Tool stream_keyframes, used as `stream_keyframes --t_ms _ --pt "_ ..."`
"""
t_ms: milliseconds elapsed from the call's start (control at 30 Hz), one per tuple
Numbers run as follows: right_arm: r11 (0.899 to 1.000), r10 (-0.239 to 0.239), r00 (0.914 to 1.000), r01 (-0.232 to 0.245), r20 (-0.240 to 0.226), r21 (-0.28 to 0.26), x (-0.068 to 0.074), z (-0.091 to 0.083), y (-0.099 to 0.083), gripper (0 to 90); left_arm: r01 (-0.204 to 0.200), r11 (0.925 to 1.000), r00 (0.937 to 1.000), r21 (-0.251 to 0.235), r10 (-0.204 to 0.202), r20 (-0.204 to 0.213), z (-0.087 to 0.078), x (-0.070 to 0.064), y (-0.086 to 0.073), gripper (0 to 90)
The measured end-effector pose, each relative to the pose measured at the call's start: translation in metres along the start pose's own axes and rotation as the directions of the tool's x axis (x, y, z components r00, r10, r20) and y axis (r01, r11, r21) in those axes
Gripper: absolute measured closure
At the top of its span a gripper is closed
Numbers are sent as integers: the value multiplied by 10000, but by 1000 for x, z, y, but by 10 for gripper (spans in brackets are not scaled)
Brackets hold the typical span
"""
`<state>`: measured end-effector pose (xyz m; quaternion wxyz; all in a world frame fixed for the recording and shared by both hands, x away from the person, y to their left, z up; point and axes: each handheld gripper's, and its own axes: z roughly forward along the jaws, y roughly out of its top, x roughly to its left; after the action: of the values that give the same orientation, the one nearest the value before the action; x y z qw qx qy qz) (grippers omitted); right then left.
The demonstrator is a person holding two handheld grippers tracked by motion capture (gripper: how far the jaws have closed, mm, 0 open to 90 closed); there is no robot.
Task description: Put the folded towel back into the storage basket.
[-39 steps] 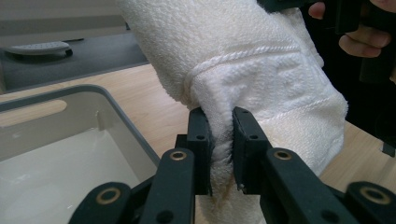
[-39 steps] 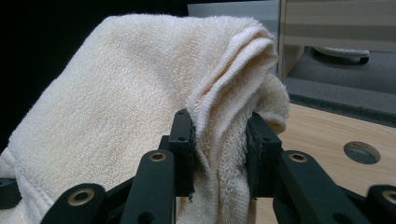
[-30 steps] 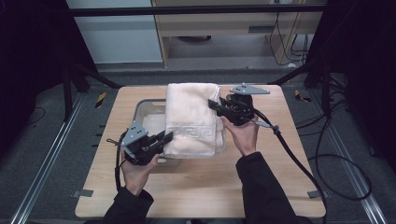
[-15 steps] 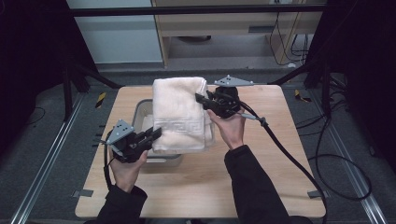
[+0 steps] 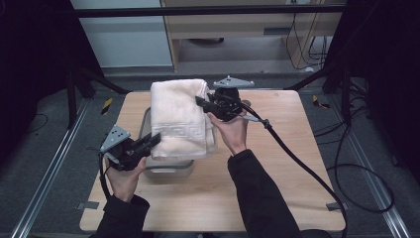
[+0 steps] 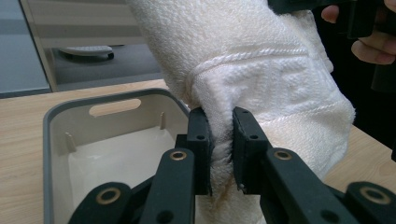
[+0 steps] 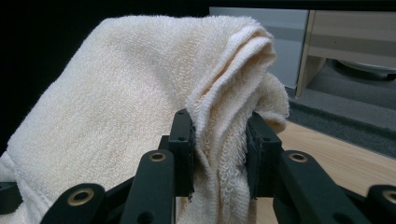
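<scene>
A folded cream towel (image 5: 177,116) is suspended between 2 hand-held grippers above a grey plastic bin (image 5: 168,165) that sits on the wooden counter (image 5: 297,163).

Left gripper (image 5: 148,143): positioned at the near-left corner of the towel, over the bin's left side. In the left gripper view the 2 black jaws are clamped on a bunched fold of towel (image 6: 261,79), just below its woven border band; fabric fills the gap between the jaws. The bin (image 6: 56,116) lies behind and below the jaws, its interior visible, with a slot handle in its far wall.

Right gripper (image 5: 202,102): positioned at the far-right edge of the towel, above the bin's far side. In the right gripper view the jaws are closed on several stacked layers of the towel (image 7: 116,93) at its folded edge; the layers are pinched between the 2 pads.

Towel position: in the high view it slopes from the right gripper at the far end down to the left gripper at the near end, covering most of the bin opening. Whether its underside touches the bin rim cannot be determined.

A cable (image 5: 297,158) trails from the right gripper across the counter toward the near-right edge.
</scene>
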<state>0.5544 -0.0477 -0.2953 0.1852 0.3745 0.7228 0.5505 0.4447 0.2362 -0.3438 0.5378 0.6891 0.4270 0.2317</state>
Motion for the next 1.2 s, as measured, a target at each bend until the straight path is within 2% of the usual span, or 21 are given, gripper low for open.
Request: stream_keyframes --t_ms 100,467,900,1200 --pt "10000 -46 10000 46 -56 34 4 7 3 683 150 9999 9998 -11 -150 -96 -3 7 0 785" --pt "9997 -135 9997 139 -215 191 17 32 9 683 268 9996 9986 19 -267 -462 -11 26 -3 785" --pt "9993 -146 9993 158 -340 336 29 55 8 682 411 9990 9958 178 -395 -822 -17 43 -6 785" --pt "9987 -23 9993 43 -370 516 31 70 1 681 503 9973 9930 531 -442 -1096 -14 56 -12 784"
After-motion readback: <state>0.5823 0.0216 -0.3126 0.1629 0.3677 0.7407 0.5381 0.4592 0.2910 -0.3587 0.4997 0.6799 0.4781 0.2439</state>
